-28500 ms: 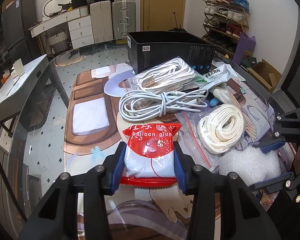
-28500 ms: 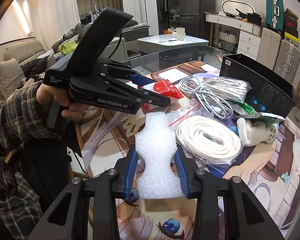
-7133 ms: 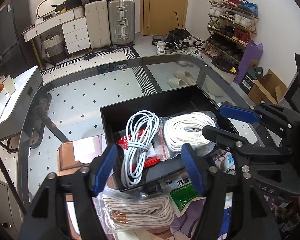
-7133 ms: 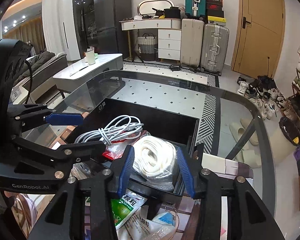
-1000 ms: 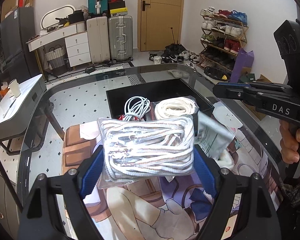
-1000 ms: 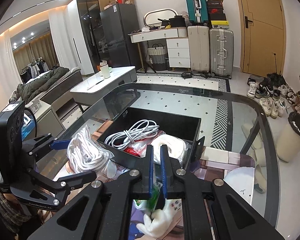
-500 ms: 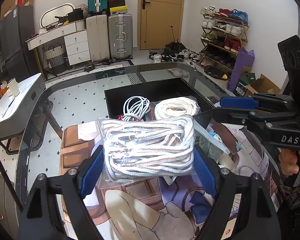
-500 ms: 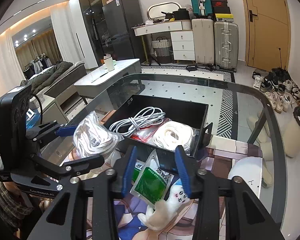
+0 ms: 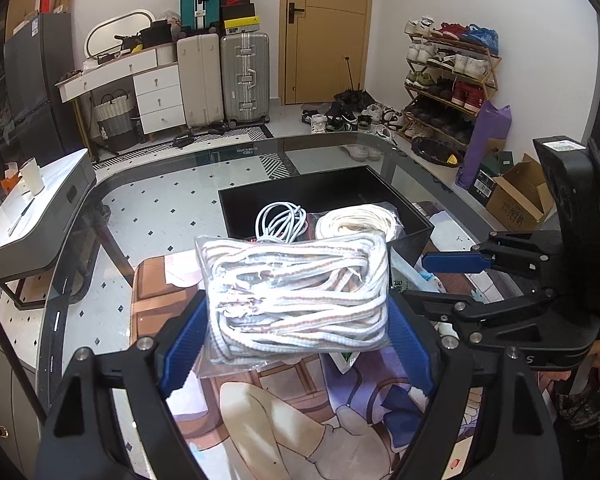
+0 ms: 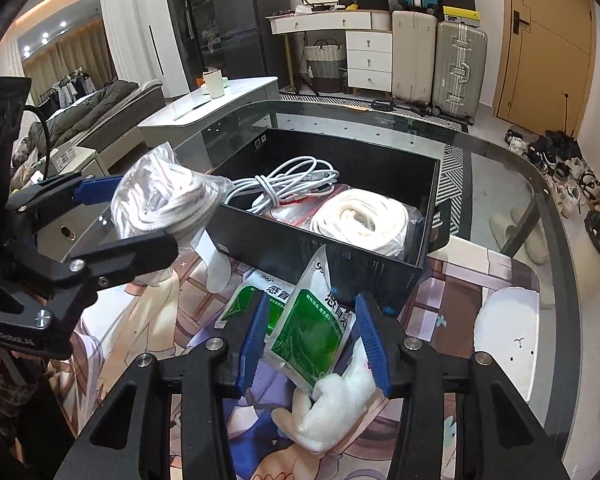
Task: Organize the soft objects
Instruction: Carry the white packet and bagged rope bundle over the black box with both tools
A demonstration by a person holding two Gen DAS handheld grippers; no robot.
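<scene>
My left gripper [image 9: 296, 344] is shut on a clear bag of striped white cord [image 9: 296, 300], held above the mat in front of the black box [image 9: 328, 192]. In the right wrist view that bag [image 10: 160, 196] hangs at the left of the box [image 10: 332, 256]. The box holds a white cable bundle [image 10: 284, 180], a bagged white rope coil [image 10: 360, 216] and a red packet. My right gripper [image 10: 312, 340] points down at the box's near wall, its jaws closing around a green medicine packet [image 10: 312, 328]; the pads do not press on it. A white plush toy [image 10: 332, 408] lies just below.
A second green packet [image 10: 244, 300] lies left of the first. A printed mat [image 9: 284, 412] covers the near part of the glass table [image 9: 156, 208]. A white round pad [image 10: 508, 332] lies at the right. Suitcases and a shoe rack stand beyond the table.
The right gripper went from shut to open and came down over the green packet by the box. The left gripper kept still with the cord bag.
</scene>
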